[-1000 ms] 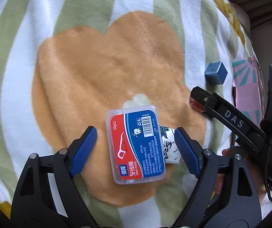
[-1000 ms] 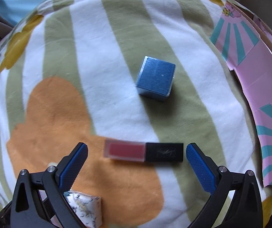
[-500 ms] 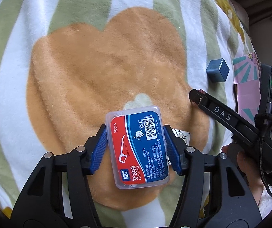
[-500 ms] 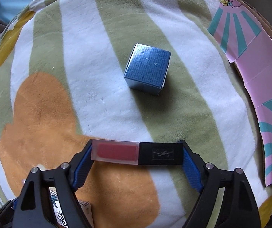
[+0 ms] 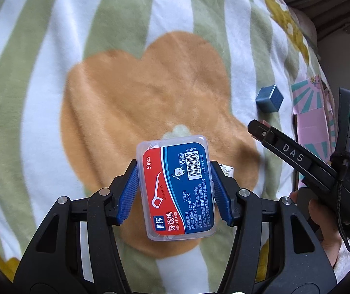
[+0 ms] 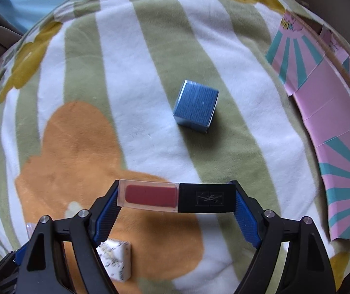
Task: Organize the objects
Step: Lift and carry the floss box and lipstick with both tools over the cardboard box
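Striped blanket [image 6: 150, 49] lies broad and bare ahead of both grippers. Left gripper [image 5: 173, 191] clamps a floss box [image 5: 177, 188] by its sides; right gripper [image 6: 176, 199] pinches a lipstick [image 6: 175, 197] end to end. Blue cube [image 6: 195, 106] sits near the pink carton [image 6: 326, 132] at the right edge.

On the blanket [image 6: 138, 61]: 1 floss box [image 5: 177, 188], 1 lip-gloss tube [image 6: 176, 196], 1 blue cube [image 6: 195, 109]. Also 1 white patterned block [image 6: 116, 257], 1 pink carton [image 6: 326, 122]. Grippers: 2.

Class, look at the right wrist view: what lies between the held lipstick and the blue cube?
Only bare striped blanket separates the lipstick from the blue cube; the right wrist view shows this.
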